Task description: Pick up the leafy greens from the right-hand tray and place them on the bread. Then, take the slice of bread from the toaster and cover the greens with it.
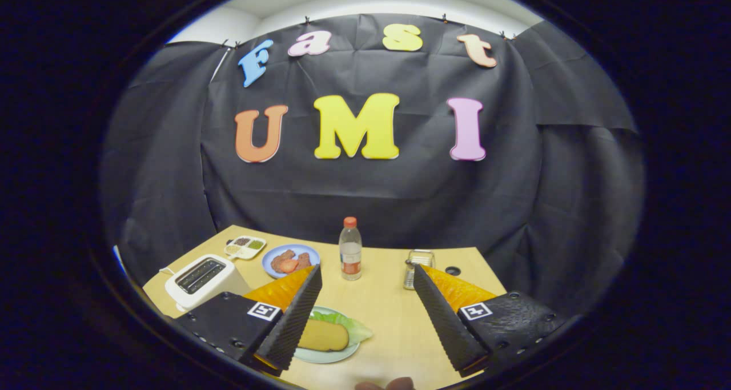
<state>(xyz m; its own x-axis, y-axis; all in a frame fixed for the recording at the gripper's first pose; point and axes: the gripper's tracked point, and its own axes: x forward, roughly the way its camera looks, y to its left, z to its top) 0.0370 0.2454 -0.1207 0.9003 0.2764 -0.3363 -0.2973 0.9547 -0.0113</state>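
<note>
Leafy greens point(348, 325) lie on a pale round plate point(326, 356) on the wooden table point(388, 304), with a slice of bread point(322, 335) resting on top of them; green leaf edges protrude past the bread on its far side and toward the right. The bread's long axis runs roughly left to right across the plate, and its rounded end points right. The plate sits just beside the inner edge of the left finger, partly hidden under it. The gripper point(368, 276) is held above the table with its two fingers spread wide apart and nothing between them. A white toaster point(201, 278) stands on the table's left side, slots facing up. Beyond it sit a small divided tray point(245, 246) and a blue plate point(290, 260) carrying reddish food. A clear plastic bottle point(350, 256) with a red cap stands upright beyond the fingers, near the table centre. A small glass jar point(418, 268) stands just behind the right fingertip. Black cloth forms the booth wall behind the table; a white ceiling shows above it.
</note>
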